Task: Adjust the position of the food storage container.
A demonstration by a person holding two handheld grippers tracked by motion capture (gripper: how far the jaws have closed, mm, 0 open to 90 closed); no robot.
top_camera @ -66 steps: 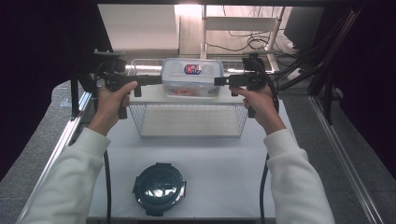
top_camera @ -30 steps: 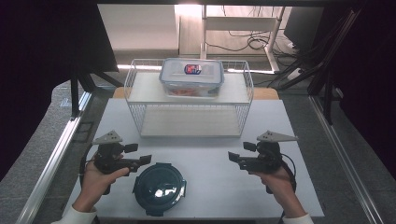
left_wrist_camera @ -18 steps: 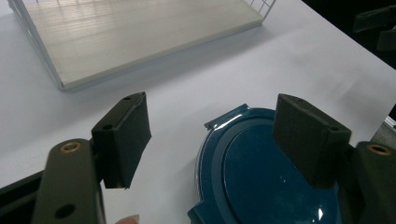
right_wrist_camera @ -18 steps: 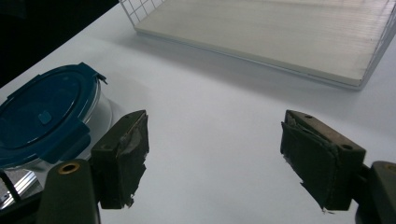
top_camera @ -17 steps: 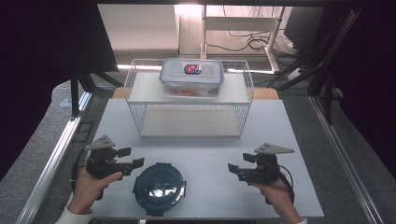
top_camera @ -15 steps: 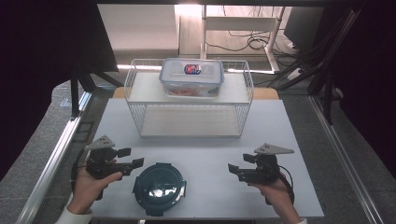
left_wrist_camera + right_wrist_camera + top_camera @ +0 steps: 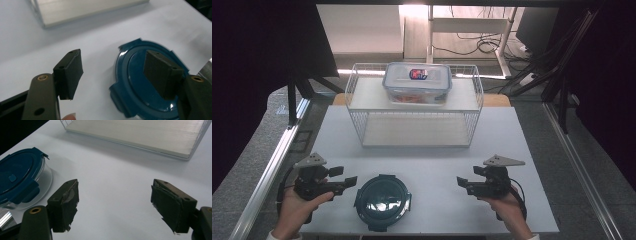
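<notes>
The rectangular clear plastic box [image 7: 417, 83] already sits on the white wire rack [image 7: 362, 131]; the round blue-lidded glass container [image 7: 383, 200] waits on the counter, the left claw [image 7: 346, 180] spread, seemingly straddling its rim, the right claw [image 7: 460, 183] spread and empty.

The right gripper [image 7: 113, 205] hangs low over the white table [image 7: 115, 170], its two black jaws standing well apart with bare tabletop between them. Both pads are worn (the rubber is frayed and peeling along the edges). At the left edge sits a round glass container [image 7: 46, 176] with a dark blue lid [image 7: 17, 176]; the lid has clip tabs around its rim, one of them pointing toward the left jaw. The container stands apart from that jaw and touches neither pad. Across the top runs a white wire rack [image 7: 197, 143] with a pale ribbed base board [image 7: 140, 132] resting on the table, well beyond the jaws.
</notes>
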